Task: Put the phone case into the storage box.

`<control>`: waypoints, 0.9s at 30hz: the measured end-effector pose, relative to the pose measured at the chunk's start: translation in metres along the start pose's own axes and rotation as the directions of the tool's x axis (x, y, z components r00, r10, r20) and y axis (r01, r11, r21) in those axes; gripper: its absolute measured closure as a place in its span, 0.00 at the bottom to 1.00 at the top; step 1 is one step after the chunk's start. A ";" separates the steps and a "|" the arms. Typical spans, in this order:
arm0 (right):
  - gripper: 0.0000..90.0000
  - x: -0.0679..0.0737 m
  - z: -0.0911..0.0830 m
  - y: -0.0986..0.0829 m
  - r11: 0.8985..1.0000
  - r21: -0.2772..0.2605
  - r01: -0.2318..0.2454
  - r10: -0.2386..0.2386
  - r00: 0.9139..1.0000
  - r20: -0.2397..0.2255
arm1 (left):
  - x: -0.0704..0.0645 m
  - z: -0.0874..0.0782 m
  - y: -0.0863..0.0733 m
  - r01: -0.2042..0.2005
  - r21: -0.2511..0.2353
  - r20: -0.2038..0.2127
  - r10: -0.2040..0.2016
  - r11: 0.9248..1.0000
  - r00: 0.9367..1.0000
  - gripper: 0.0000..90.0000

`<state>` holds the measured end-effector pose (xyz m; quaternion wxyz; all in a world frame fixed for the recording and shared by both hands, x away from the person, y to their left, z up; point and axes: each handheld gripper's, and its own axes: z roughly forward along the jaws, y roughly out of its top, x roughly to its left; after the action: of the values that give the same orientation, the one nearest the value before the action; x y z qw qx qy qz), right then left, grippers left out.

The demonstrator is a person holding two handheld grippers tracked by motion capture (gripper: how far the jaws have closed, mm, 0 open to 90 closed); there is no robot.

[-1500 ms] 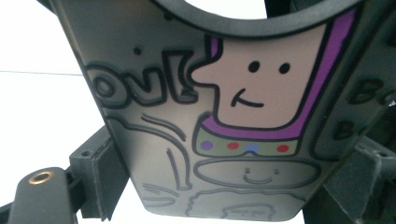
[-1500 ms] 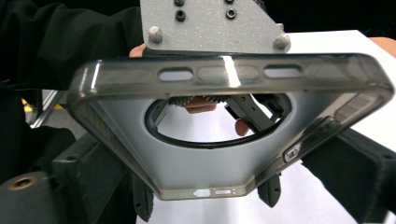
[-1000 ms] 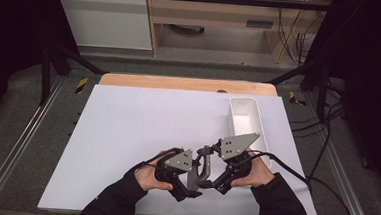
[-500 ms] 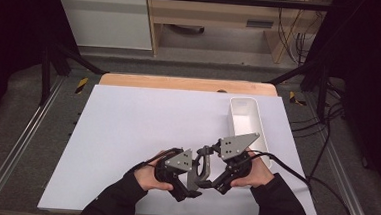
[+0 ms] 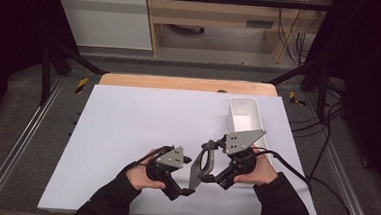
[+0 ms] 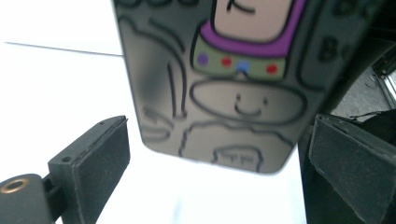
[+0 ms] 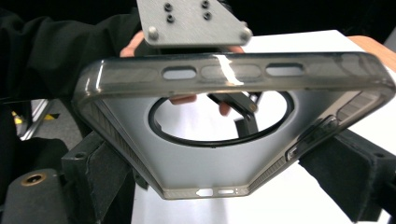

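Fingers (image 6: 88, 163) of the left gripper (image 5: 187, 175) are standing spread wide, one at each lower corner of the left gripper view, with the decorated back of a phone case (image 6: 224, 84) hanging between them and touching neither. Cartoon line drawings, a purple band and a row of coloured dots are showing on that grey back, slightly blurred. In the high view the left gripper is sitting low over the near edge of the counter (image 5: 137, 124), held in the person's left hand (image 5: 141, 177), a dark sleeve trailing toward the bottom edge.

Moving right: the phone case (image 5: 200, 165) is standing roughly upright on edge between the two grippers, above the white counter surface.

Right gripper (image 5: 209, 171): its fingers (image 7: 100, 177) are pinching the phone case (image 7: 219, 154) by its two long side walls, one finger pressing on each. The case is translucent smoky grey, its open inner side facing the camera, with a dark ring at the centre and oblong cut-outs along the far rim. The grey three-cornered plate of the left gripper is showing behind it. Right hand (image 5: 257, 171) is gripping the handle, cable trailing off to the right.

Farther right and back: a white rectangular bin (image 5: 245, 116) is resting on the counter, apparently empty, though its interior is hard to make out.
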<state>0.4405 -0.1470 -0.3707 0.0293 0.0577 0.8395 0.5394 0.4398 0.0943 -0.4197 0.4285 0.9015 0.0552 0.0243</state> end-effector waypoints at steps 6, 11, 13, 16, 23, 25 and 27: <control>0.13 -0.002 -0.005 0.002 1.000 0.002 0.002 -0.002 0.999 0.048 | 0.003 -0.013 -0.007 0.038 -0.037 -0.044 -0.040 0.999 0.998 0.05; 0.13 -0.004 -0.010 0.002 1.000 0.003 -0.016 0.015 0.996 0.084 | 0.003 -0.021 -0.014 0.065 -0.065 -0.096 -0.071 0.996 0.993 0.03; 0.13 -0.004 -0.012 0.003 1.000 0.001 -0.022 0.022 0.995 0.099 | 0.004 -0.024 -0.016 0.076 -0.078 -0.112 -0.084 0.994 0.990 0.02; 0.13 -0.004 -0.015 0.003 1.000 -0.003 -0.029 0.029 0.993 0.118 | 0.005 -0.030 -0.021 0.092 -0.104 -0.139 -0.106 0.990 0.985 0.02; 0.13 -0.005 -0.024 0.004 0.998 -0.016 -0.055 0.057 0.981 0.183 | 0.007 -0.045 -0.036 0.124 -0.161 -0.209 -0.157 0.979 0.965 0.01; 0.13 -0.004 -0.026 0.004 0.998 -0.020 -0.058 0.060 0.977 0.202 | 0.007 -0.050 -0.041 0.139 -0.178 -0.229 -0.178 0.974 0.957 0.01; 0.13 -0.004 -0.028 0.005 0.998 -0.027 -0.062 0.067 0.973 0.221 | 0.007 -0.055 -0.046 0.153 -0.196 -0.247 -0.200 0.968 0.948 0.01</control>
<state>0.4413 -0.1708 -0.3544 0.1056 0.1444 0.8234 0.5385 0.4380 0.1667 -0.4205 0.4950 0.8405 0.1905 0.1106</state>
